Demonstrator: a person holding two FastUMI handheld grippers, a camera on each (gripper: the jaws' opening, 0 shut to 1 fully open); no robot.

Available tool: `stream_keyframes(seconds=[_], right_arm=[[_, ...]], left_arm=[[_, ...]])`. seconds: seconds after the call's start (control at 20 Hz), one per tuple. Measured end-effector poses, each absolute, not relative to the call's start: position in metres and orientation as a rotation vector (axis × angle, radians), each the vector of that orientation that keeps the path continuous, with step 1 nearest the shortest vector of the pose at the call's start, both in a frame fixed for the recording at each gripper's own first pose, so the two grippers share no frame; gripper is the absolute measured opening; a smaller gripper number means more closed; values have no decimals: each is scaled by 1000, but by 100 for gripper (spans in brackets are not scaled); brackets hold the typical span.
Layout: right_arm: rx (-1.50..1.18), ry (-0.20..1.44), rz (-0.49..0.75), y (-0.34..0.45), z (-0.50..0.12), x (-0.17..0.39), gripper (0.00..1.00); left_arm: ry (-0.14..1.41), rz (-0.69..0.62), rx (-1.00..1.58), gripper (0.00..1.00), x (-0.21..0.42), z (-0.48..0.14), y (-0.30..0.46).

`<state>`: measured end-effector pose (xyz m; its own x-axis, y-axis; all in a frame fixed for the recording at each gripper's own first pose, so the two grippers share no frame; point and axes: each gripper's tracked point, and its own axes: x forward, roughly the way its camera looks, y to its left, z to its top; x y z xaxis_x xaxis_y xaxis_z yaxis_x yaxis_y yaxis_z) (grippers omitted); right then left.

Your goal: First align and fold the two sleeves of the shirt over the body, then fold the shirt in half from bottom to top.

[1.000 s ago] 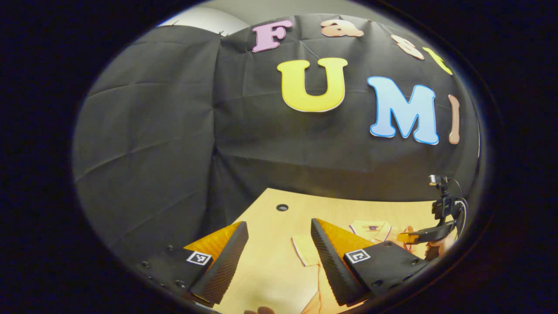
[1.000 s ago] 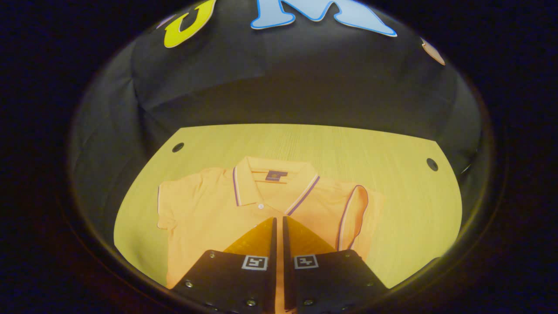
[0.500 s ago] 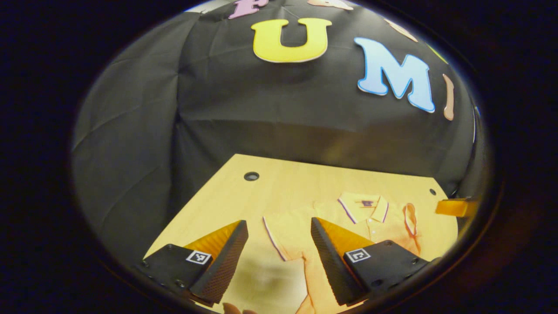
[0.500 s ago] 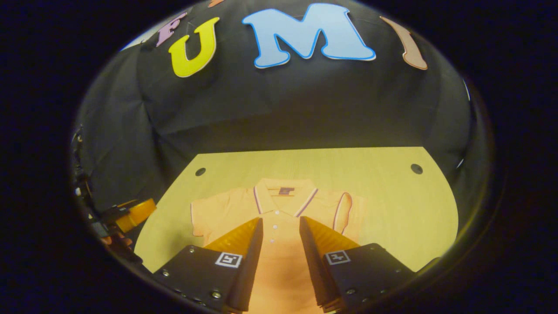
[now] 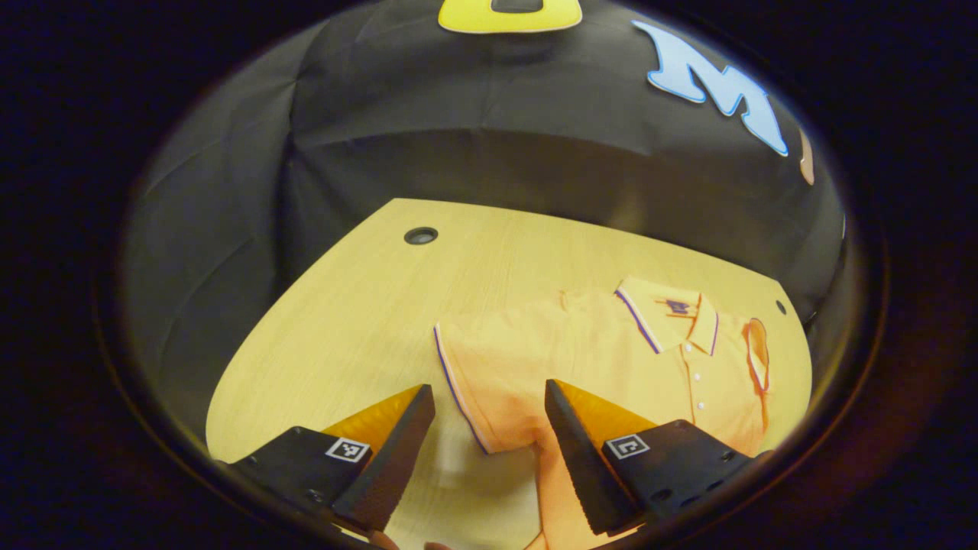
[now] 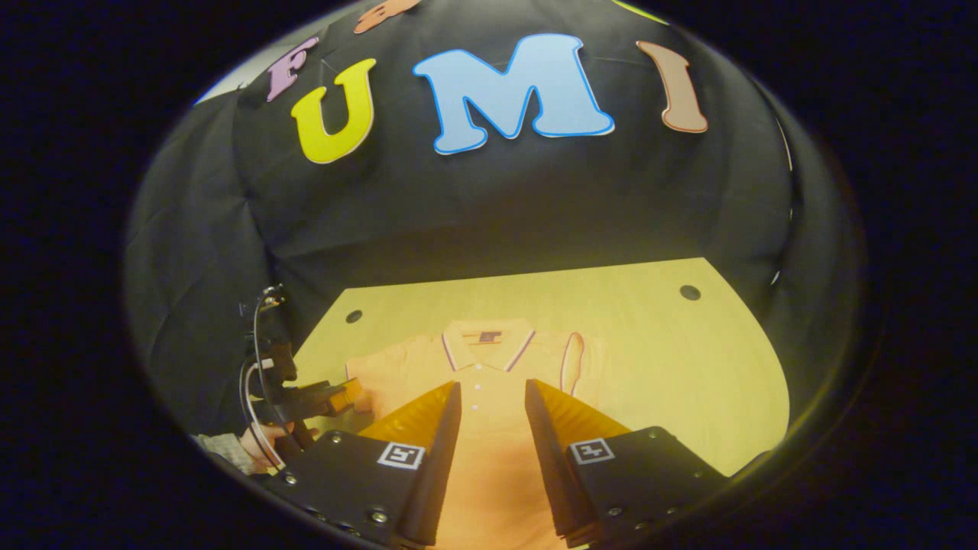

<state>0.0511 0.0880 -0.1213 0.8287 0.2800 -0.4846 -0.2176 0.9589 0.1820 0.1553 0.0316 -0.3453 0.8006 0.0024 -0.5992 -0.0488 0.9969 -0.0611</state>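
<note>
An orange polo shirt (image 6: 489,382) lies flat on a pale wooden tabletop (image 6: 672,359), collar (image 6: 489,344) toward the black cloth wall at the back. In the right gripper view the shirt sits near the middle of the tabletop, buttons running down its front. The sleeve (image 6: 571,363) on the right of that view is already folded inward over the body, its striped cuff showing as a narrow loop.

The other sleeve (image 5: 489,374) is spread out flat to the side, with a dark stripe along its edge. In the left gripper view the left gripper (image 5: 489,401) hovers above this sleeve with its jaws spread wide, the sleeve's cuff showing in the gap between them (nothing is pinched).

The right gripper (image 6: 493,397) is held over the lower body of the shirt, its jaws parted with the button line showing between them, gripping nothing.

At the left edge of the right gripper view, the left gripper appears farther off beside the flat sleeve, with a hand (image 6: 256,447) on its handle and cables looping above it.
</note>
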Motion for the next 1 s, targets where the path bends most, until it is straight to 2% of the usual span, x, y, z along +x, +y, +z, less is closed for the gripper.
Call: stream_keyframes(seconds=[0.3, 0.55, 0.6, 0.7, 0.8, 0.9, 1.0], right_arm=[[154, 575, 174, 59, -138, 40, 55], [160, 589, 161, 54, -143, 40, 55], [162, 593, 160, 54, -145, 40, 55], [166, 600, 161, 54, -148, 40, 55], [164, 607, 160, 51, -151, 38, 55], [167, 608, 159, 50, -152, 37, 55], [170, 612, 152, 46, -153, 36, 55]], left_arm=[[737, 66, -87, 97, 156, -388, 30], [721, 66, -17, 95, 157, -390, 24], [717, 67, -10, 90, 159, -388, 21], [715, 61, -7, 54, 160, -389, 19], [719, 73, 5, 26, 160, -389, 19], [717, 70, 11, 26, 162, -388, 17], [715, 69, 15, 13, 162, -386, 14]])
